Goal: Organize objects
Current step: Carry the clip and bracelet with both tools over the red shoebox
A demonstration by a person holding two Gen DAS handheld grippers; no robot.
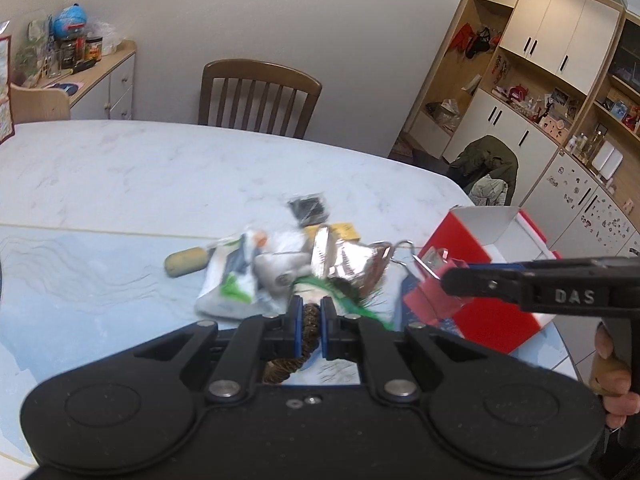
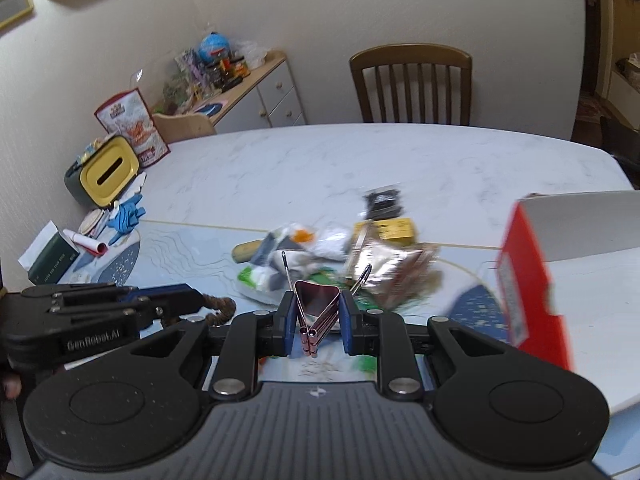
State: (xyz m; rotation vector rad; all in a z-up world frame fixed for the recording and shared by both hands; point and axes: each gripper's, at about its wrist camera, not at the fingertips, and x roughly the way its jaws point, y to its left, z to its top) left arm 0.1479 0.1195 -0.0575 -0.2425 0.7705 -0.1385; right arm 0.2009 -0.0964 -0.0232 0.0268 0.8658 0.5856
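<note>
My left gripper (image 1: 310, 314) is shut on a brown coil of twine (image 1: 309, 326), held just above the table in front of the pile. In the right wrist view my right gripper (image 2: 318, 310) is shut on a pink binder clip (image 2: 318, 308) with its wire handles pointing forward. The left wrist view shows that clip (image 1: 430, 294) beside an open red box (image 1: 486, 276). The pile on the table holds a foil packet (image 1: 346, 260), white sachets (image 1: 232, 276), a cork-like cylinder (image 1: 186, 262), a small yellow box (image 2: 394, 229) and a black item (image 1: 309, 208).
The red box (image 2: 528, 280) stands close on the right. At the table's left edge are a yellow-and-green tissue box (image 2: 106, 174), blue gloves (image 2: 128, 214) and a dark green box (image 2: 52, 260). A wooden chair (image 1: 258, 98) stands behind the marble table (image 1: 120, 168).
</note>
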